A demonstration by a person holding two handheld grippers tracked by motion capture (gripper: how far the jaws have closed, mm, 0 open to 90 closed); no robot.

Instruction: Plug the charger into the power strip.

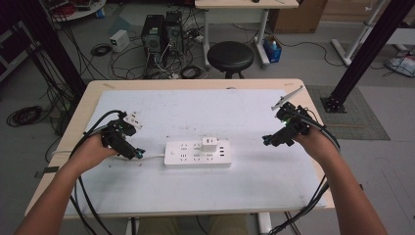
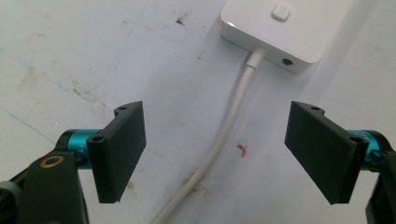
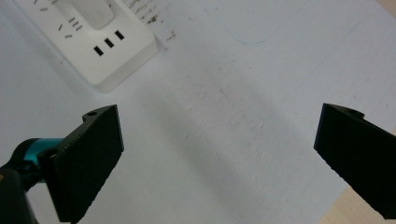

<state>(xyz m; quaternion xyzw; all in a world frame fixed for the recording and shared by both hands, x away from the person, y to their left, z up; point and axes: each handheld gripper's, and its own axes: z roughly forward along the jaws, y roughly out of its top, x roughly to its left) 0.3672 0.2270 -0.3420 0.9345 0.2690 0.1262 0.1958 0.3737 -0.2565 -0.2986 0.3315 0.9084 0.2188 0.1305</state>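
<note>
White plastic power strip (image 1: 197,152) mid-bench, boxy, smooth, adapter (image 1: 209,144) plugged in. Flanked by left claw (image 1: 139,153), released astride round cord (image 2: 224,135), and right claw (image 1: 266,140), released, well apart.

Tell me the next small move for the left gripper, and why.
Probably ease the left gripper down and close on the thin white cable: its open jaws already straddle that cable just behind the white plastic power strip, while the right gripper hangs open, off to the side.
</note>
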